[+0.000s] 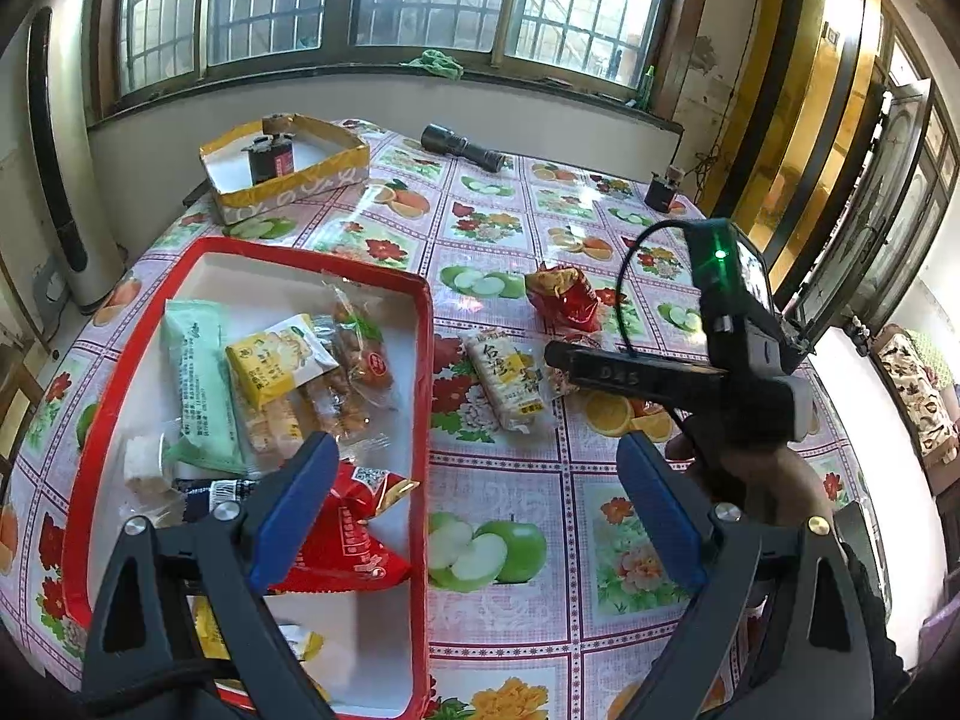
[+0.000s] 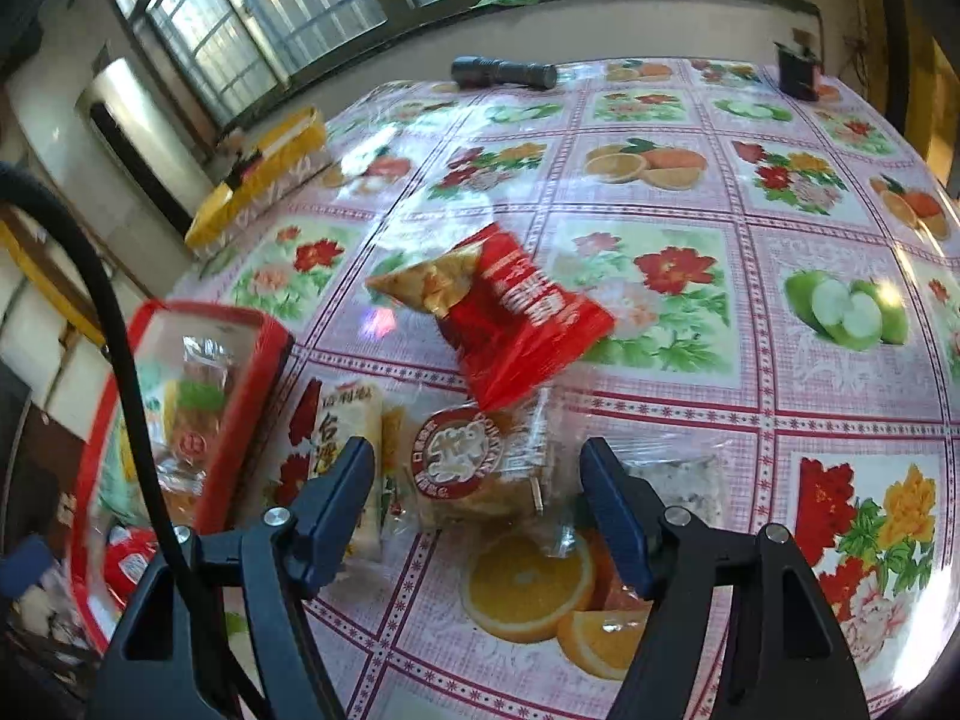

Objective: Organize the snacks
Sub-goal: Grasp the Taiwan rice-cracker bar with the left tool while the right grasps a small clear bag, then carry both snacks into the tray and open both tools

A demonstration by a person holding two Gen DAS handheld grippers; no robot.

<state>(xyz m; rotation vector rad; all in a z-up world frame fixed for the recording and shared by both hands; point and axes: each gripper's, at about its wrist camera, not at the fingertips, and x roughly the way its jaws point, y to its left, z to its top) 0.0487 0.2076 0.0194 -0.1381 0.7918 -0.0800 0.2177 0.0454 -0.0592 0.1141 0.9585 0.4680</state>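
Left wrist view: left gripper (image 1: 477,501) at lower centre, jaws wide apart, nothing between the pads; left pad over the red tray (image 1: 427,360), right pad over the bare tablecloth (image 1: 510,450). Tray at lower left, holding a pale green packet (image 1: 201,384), a yellow packet (image 1: 276,360), clear-wrapped biscuits (image 1: 354,372) and a red packet (image 1: 348,540) near its lower edge. Just right of the tray, on the cloth, a white rice-cracker packet (image 1: 507,378); above it, at centre right, a red-and-gold packet (image 1: 564,294). Right gripper (image 1: 708,372) seen from the side at centre right, held in a hand (image 1: 762,480), its tip close to the rice-cracker packet. Yellow box (image 1: 288,180) at upper left, black flashlight (image 1: 462,147) at upper centre.

Right wrist view: right gripper (image 2: 477,507) at lower centre, jaws parted, pads clear of everything, standing to either side of a clear-wrapped round pastry (image 2: 474,468) lying on the cloth. Rice-cracker packet (image 2: 345,420) just left of the pastry, partly behind the left pad. Red-and-gold packet (image 2: 516,312) at centre, overlapping the pastry's upper edge. Red tray (image 2: 264,360) at left, blurred. Flashlight (image 2: 504,72) at top centre.
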